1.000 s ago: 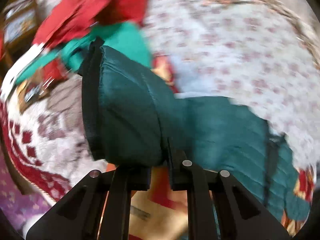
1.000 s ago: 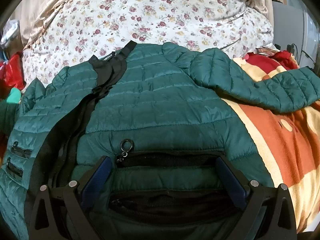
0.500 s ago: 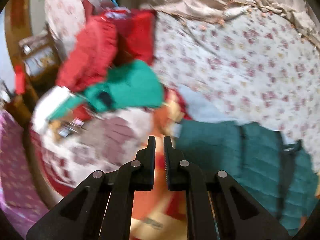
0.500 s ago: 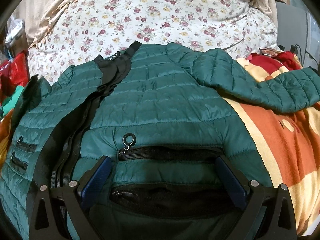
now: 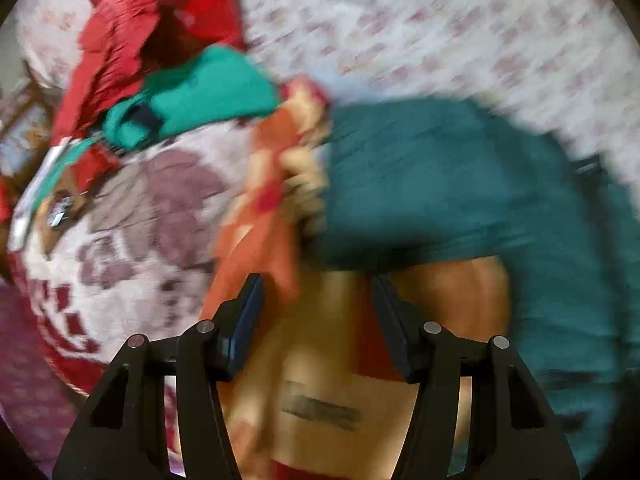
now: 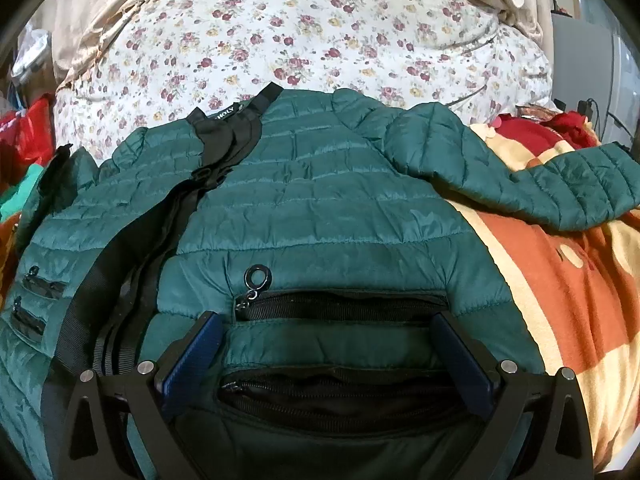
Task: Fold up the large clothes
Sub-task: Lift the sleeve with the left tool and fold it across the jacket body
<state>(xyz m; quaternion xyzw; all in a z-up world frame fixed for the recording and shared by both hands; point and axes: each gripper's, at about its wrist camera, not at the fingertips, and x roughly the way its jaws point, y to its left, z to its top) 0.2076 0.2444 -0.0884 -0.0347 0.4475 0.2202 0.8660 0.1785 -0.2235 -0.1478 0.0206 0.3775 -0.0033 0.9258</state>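
The green puffer jacket (image 6: 320, 200) lies spread on the orange patterned blanket (image 6: 560, 288). The right gripper (image 6: 326, 320) stands wide apart over its hem, beside a zipped pocket (image 6: 340, 306). The left gripper (image 5: 318, 284), also spread and empty, hovers just left of the jacket.

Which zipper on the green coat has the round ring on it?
The upper zipper on the green puffer jacket, the one farther from the right hand-held gripper. Its pull carries a black ring; the lower zipper shows none.
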